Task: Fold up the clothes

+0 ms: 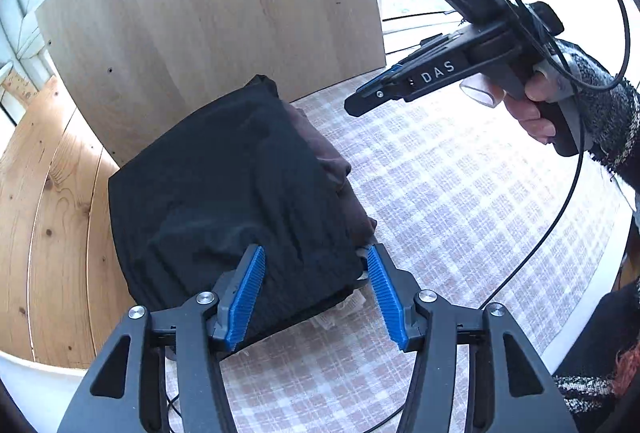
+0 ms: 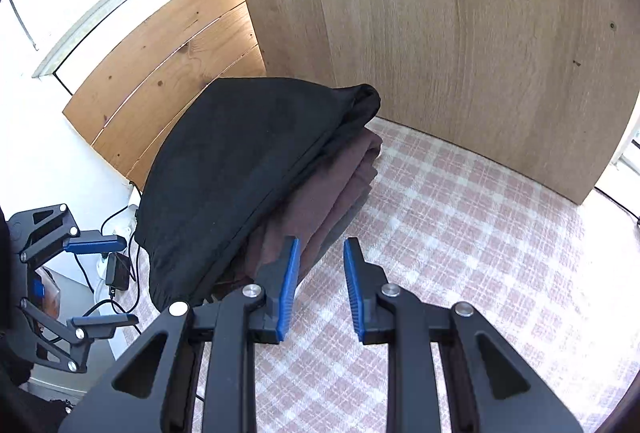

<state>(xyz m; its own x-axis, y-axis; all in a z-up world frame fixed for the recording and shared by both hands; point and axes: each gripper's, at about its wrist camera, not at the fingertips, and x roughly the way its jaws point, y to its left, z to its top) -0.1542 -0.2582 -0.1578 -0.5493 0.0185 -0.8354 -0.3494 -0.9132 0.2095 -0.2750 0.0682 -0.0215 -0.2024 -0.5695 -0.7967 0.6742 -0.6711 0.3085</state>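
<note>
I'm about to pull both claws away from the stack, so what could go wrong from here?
1. The left claw is open around the near corner of the black garment; backing out carelessly could drag that fold open.
2. The black garment overhangs the brown garment beneath it, so a nudge may tip the pile.
3. The right claw hangs open close beside the brown layers and could snag them.

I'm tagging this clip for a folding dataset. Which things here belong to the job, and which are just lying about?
Part of the job:
black garment, folded on top of the stack
brown garment beneath it
left hand-held gripper, open
right hand-held gripper, open

Just lying about:
checked cloth
wooden board
black charger
</note>
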